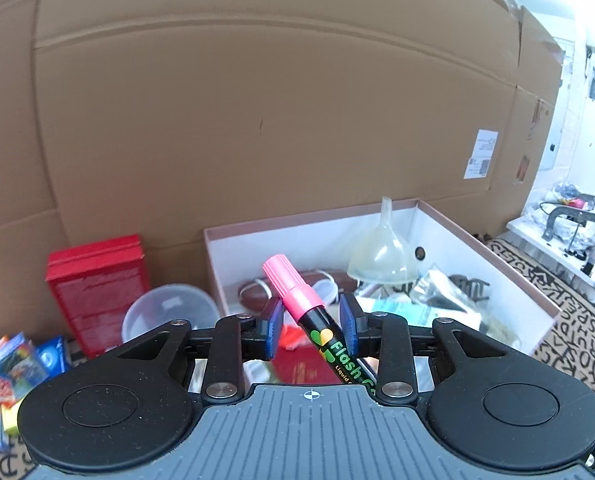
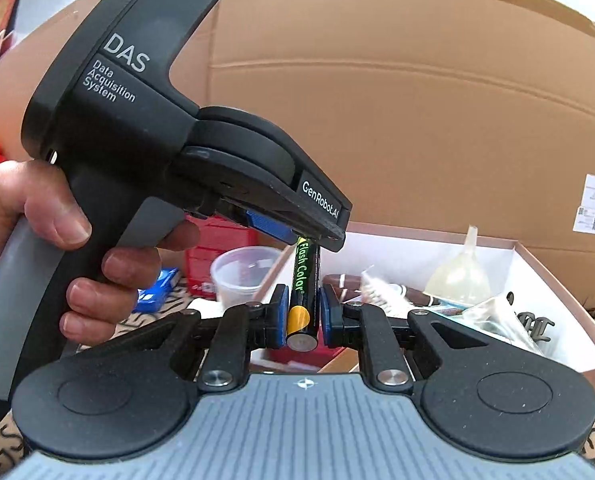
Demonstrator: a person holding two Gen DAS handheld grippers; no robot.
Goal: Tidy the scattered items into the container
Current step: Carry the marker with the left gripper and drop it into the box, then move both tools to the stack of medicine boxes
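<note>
marker (image 1: 317,320): black barrel, pink cap, green "flash color" lettering | long axis near-far, cap toward far cardboard wall, flat tail near | between both grippers over box (image 1: 497,256) near edge | left gripper (image 1: 309,326) wide, pads off barrel | right gripper (image 2: 302,316) narrow around tail, contact unclear

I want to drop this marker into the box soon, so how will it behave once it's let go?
The marker looks stiff, a hard round barrel, so it will likely roll on landing. Its glossy body may slip between the left claw pads. The box is already cluttered, with a funnel inside, which should probably stop it.
</note>
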